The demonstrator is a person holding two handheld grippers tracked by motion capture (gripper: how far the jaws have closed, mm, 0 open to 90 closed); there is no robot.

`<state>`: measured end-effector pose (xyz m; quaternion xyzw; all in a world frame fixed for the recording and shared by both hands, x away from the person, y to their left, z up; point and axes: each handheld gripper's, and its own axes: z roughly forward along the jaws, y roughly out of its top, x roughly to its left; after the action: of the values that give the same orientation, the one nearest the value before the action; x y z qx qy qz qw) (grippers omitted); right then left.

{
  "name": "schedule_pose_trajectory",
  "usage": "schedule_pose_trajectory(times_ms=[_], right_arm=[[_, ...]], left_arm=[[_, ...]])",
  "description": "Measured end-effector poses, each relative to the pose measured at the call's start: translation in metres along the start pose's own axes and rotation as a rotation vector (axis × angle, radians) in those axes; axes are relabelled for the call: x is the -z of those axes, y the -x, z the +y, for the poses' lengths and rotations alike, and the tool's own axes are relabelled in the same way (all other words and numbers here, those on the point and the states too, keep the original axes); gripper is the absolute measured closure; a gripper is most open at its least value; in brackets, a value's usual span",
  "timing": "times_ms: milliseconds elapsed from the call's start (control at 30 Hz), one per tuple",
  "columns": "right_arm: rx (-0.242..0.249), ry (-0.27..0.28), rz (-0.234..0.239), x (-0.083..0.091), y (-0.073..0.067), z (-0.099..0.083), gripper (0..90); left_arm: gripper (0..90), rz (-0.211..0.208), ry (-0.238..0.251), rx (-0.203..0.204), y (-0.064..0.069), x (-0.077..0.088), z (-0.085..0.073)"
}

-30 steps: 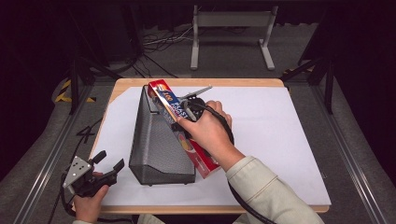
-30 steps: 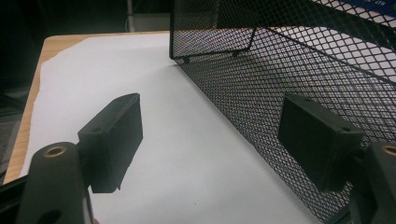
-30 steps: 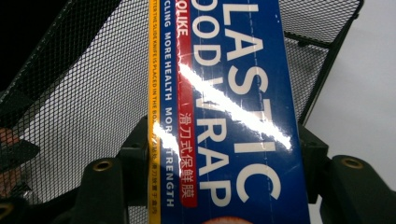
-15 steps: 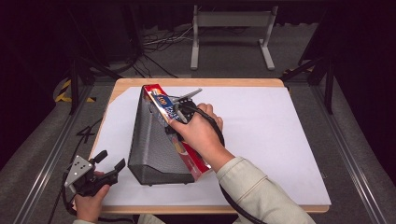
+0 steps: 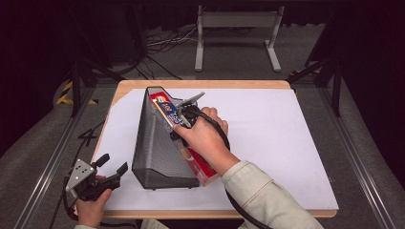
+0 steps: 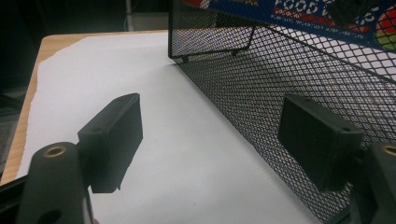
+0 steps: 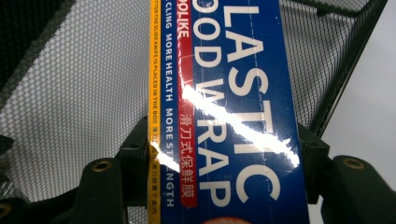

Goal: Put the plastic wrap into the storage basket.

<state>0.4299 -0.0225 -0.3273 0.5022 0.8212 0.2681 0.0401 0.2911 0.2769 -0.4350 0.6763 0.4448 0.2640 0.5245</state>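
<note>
While gripped, plastic wrap box (image 7: 233, 112) between right gripper (image 7: 224, 154) jaws

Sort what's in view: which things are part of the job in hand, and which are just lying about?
In the job:
- wrap box, clamped in the right gripper
- mesh holder, box partly inside it
- white sheet under the holder

Lying about or idle:
- left gripper, open, holding nothing, at the table's near left corner
- metal stand on the floor behind
- floor cables
</note>
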Motion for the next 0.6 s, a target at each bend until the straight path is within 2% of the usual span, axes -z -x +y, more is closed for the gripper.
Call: schedule_pose_trajectory(times_ms=[200,600], right_arm=[[0.008,-0.021,-0.034,-0.008,0.001,0.001,39.8],[0.024,-0.074,-0.063,-0.02,-0.002,0.001,39.6]], left_arm=[[22.9,0.001,0.001,-0.001,0.0,0.0,0.0],[22.9,-0.001,-0.001,0.004,0.0,0.001,0.0]])
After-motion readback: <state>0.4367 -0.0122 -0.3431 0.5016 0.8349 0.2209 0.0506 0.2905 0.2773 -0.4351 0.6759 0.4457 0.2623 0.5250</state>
